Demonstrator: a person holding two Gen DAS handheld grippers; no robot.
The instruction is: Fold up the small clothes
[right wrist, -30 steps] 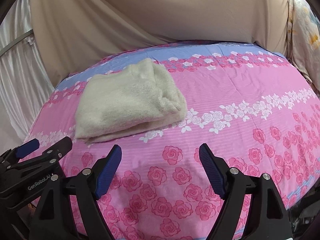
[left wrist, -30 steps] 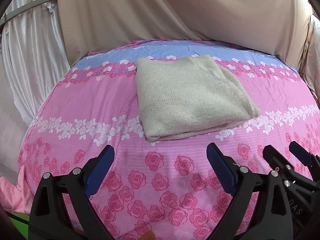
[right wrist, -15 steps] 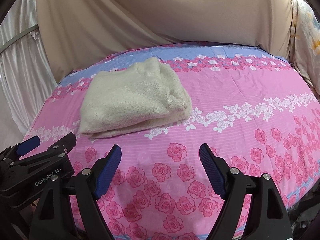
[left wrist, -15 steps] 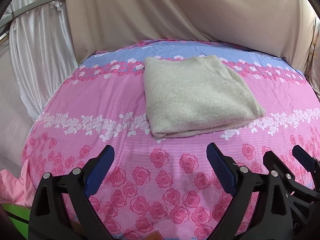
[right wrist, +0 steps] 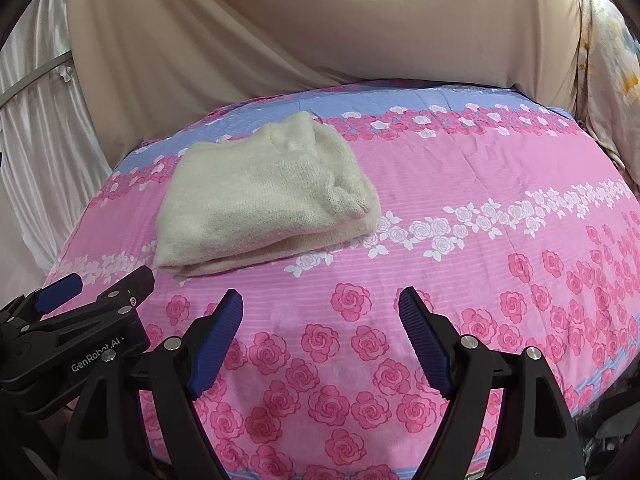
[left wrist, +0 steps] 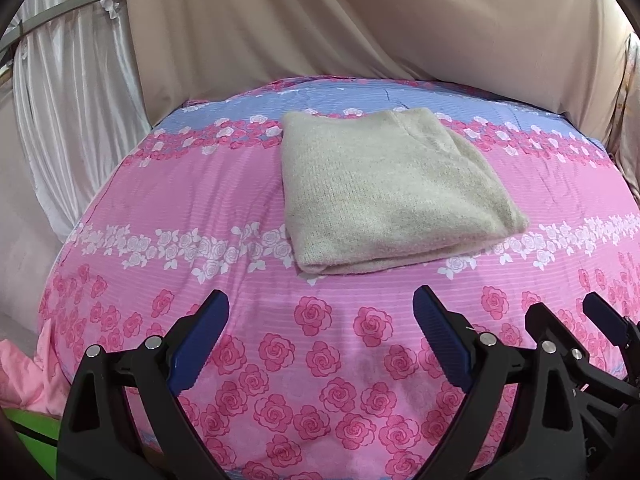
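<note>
sweater (left wrist: pixel 384 196) lies folded ahead of both tongs, left (left wrist: pixel 320 336) and right (right wrist: pixel 320 336), jaws wide, holding nothing; fold looks done.

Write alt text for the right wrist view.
A folded cream knit garment lies on a pink rose-print bedsheet, untouched. The right gripper hovers nearer the camera, jaws open and empty, with the left gripper at lower left. Beige drapes hang behind.

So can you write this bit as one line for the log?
left gripper: open, empty | right gripper: open, empty | cream knit: folded on sheet, untouched
</note>
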